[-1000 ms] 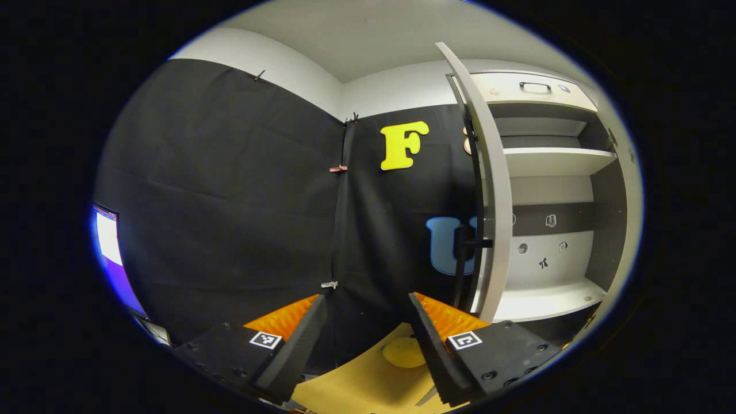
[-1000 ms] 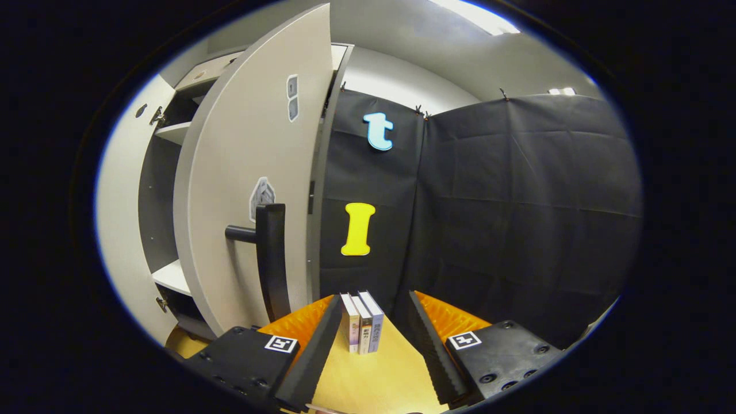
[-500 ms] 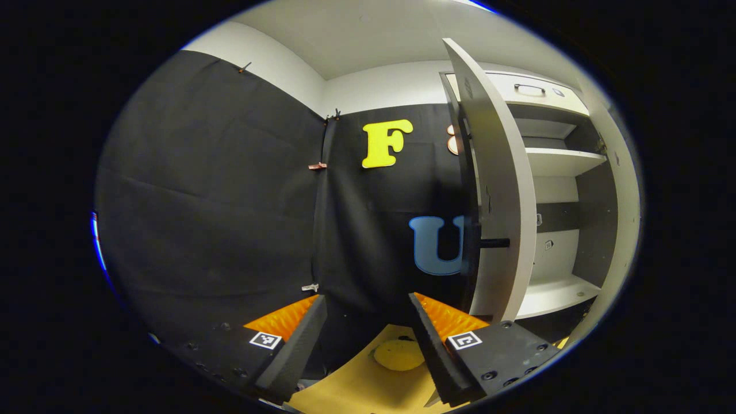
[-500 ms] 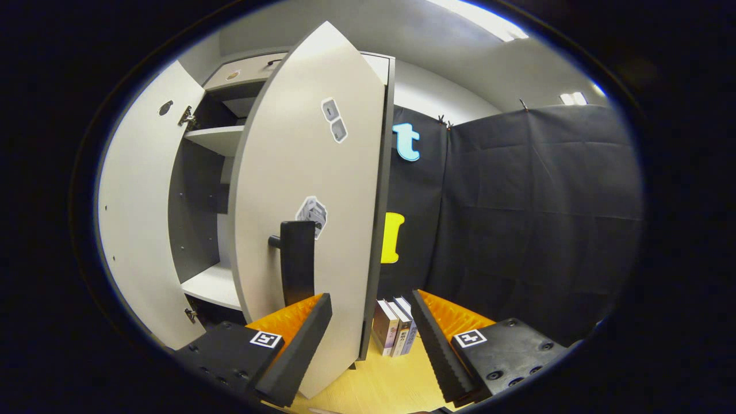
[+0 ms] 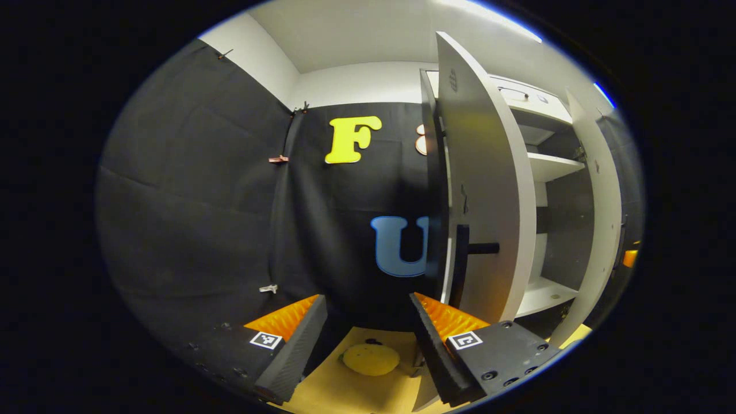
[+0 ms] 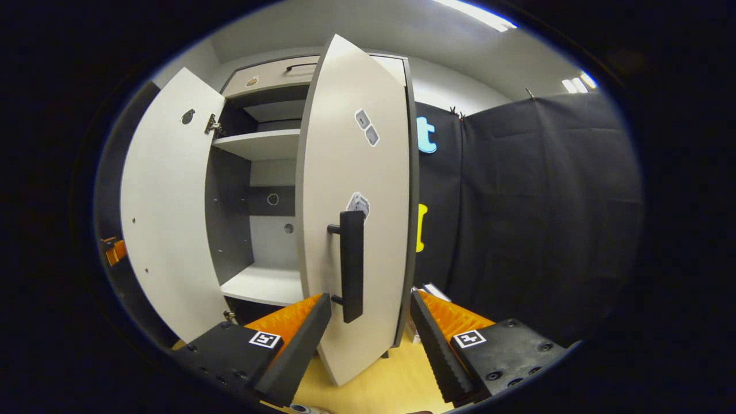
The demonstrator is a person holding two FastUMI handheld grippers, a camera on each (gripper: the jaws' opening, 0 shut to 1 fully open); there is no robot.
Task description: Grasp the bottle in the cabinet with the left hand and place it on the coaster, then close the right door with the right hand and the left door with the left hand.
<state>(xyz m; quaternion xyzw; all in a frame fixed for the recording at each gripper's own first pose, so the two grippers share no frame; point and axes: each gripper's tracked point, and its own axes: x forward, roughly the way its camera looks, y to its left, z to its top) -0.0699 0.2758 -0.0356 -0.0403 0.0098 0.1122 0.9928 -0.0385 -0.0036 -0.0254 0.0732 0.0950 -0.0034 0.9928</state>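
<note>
Cabinet doors stood ajar: the right door [image 6: 356,207] hung half-swung before the right gripper [image 6: 368,333], whose fingers were spread wide with nothing between them, its dark handle [image 6: 351,264] just ahead. The left door [image 5: 489,190] stood partly open beside the left gripper [image 5: 365,333], also spread and empty. A yellow coaster [image 5: 369,359] lay on the tabletop [image 5: 345,391] near the cabinet's foot.
</note>
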